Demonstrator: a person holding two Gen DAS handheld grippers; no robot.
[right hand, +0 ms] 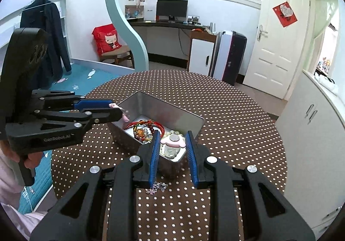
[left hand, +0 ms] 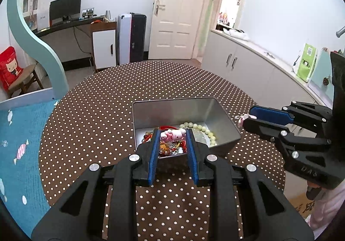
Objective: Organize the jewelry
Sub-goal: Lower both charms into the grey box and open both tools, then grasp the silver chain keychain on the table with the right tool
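An open metal tin [left hand: 172,109] stands on the round polka-dot table [left hand: 97,122]. It holds red cord bracelets [right hand: 148,125], a pale bead bracelet [left hand: 204,131] and other trinkets. My left gripper [left hand: 172,132] hangs over the tin's near end, shut on a pink figure charm [left hand: 172,135]. In the right wrist view that gripper [right hand: 115,109] shows by the tin's left corner, pink bits sticking out past its tip. My right gripper [right hand: 173,133] is shut on a pink-and-white charm [right hand: 173,143] above the tin [right hand: 168,111]. From the left wrist it [left hand: 248,116] is right of the tin.
A small silver chain [right hand: 156,187] lies on the table in front of the tin, under my right gripper. A blue bed [left hand: 19,144] borders the table on the left and white cabinets [left hand: 248,64] on the right. A hand [right hand: 30,159] holds the left gripper's handle.
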